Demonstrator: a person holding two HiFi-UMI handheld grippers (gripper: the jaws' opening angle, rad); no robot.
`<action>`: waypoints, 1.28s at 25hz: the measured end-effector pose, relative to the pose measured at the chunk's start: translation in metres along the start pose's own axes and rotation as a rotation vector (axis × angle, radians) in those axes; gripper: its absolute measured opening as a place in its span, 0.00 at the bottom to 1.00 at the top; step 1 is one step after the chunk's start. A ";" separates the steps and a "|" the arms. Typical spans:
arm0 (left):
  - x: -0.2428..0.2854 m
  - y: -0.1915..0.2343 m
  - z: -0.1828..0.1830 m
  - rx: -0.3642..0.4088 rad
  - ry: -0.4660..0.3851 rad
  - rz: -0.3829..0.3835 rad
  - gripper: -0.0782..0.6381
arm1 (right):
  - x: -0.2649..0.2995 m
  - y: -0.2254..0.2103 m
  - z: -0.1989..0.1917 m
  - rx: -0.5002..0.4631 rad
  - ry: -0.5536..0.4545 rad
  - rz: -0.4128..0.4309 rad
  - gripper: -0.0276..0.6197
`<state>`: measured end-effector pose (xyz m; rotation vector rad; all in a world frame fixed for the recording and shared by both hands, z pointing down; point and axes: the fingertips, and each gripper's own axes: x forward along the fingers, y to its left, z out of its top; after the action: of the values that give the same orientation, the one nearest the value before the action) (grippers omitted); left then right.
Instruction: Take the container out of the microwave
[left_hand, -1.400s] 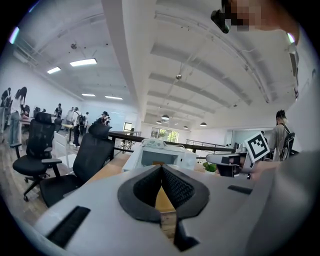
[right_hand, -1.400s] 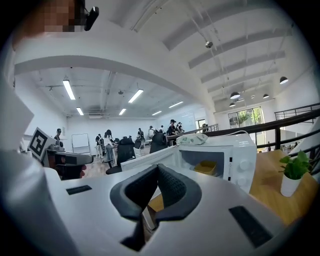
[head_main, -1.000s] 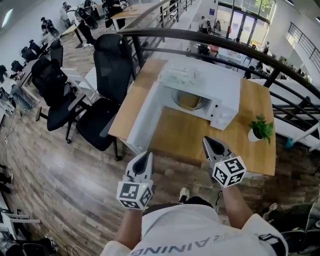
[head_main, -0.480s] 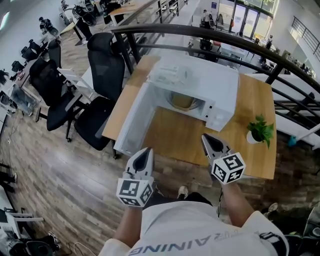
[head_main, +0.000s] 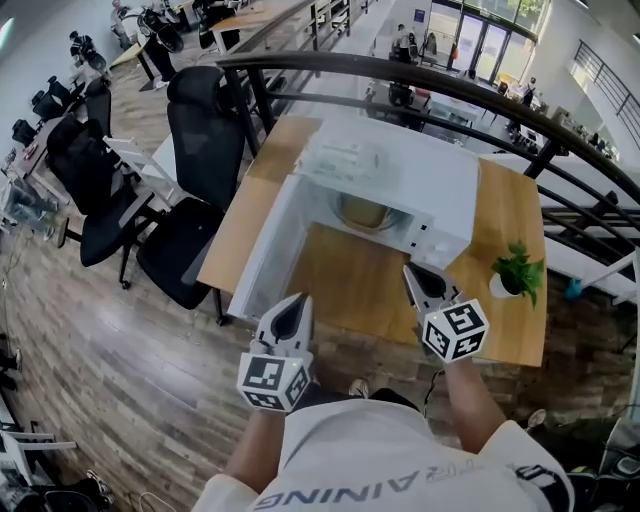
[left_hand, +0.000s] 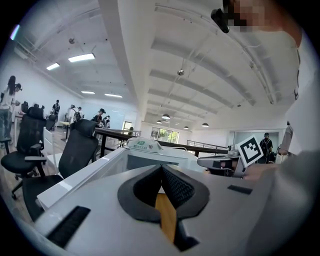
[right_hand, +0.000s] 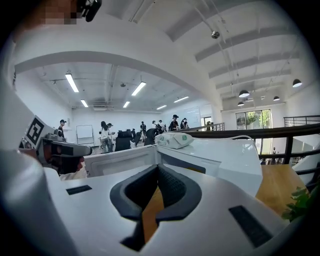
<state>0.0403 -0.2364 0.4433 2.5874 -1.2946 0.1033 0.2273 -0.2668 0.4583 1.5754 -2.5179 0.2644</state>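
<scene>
The white microwave (head_main: 425, 180) stands on a wooden table (head_main: 350, 285) with its door (head_main: 265, 255) swung open to the left. Inside the cavity sits a round, pale brownish container (head_main: 362, 212), partly hidden by the cavity's top edge. My left gripper (head_main: 292, 308) is shut and empty, over the table's near edge beside the open door. My right gripper (head_main: 418, 277) is shut and empty too, in front of the microwave's control panel. Both point at the microwave, a good way short of the container. In the gripper views, the left gripper (left_hand: 161, 168) and the right gripper (right_hand: 158, 168) show their pads together.
A white packet (head_main: 345, 155) lies on the microwave's top. A small potted plant (head_main: 518, 268) stands at the table's right. Black office chairs (head_main: 205, 130) crowd the left side. A dark curved railing (head_main: 480, 90) runs behind the table.
The person has stepped toward the table. Both grippers have come closer to the microwave, and both have stayed shut.
</scene>
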 end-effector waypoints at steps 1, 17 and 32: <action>0.000 0.001 -0.001 0.002 0.003 -0.003 0.15 | 0.007 0.001 -0.001 -0.005 0.007 0.000 0.08; 0.001 0.011 -0.011 -0.026 0.025 -0.012 0.15 | 0.133 -0.021 -0.073 -0.019 0.241 -0.051 0.08; 0.012 0.014 -0.018 -0.045 0.063 -0.065 0.15 | 0.204 -0.061 -0.131 -0.093 0.425 -0.183 0.08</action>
<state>0.0376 -0.2490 0.4652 2.5641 -1.1765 0.1419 0.1995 -0.4406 0.6361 1.5125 -2.0249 0.4033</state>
